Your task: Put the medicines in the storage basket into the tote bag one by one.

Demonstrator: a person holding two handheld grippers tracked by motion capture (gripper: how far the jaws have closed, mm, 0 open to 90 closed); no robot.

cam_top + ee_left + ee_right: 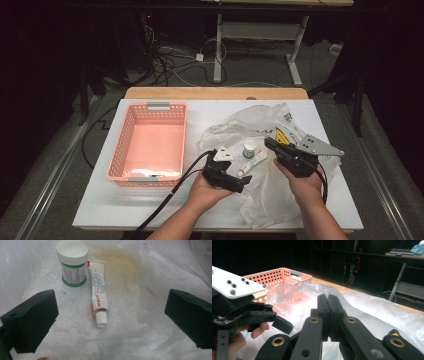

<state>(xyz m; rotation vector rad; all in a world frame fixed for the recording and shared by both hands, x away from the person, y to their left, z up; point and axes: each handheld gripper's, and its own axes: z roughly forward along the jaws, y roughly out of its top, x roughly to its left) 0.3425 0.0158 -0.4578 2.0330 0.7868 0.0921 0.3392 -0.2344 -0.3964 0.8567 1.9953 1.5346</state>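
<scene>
A small white tube (99, 300) with red print lies flat on the crinkled clear bag (140, 272), white cap on. Just beside its crimped end, a white jar (73, 263) with a green band stands upright, lid on.

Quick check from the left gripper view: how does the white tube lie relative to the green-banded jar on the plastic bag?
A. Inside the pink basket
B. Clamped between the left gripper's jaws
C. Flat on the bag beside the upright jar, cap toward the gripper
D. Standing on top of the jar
C: the tube lies flat on the plastic bag beside the upright jar, its cap toward the open left gripper.
</scene>
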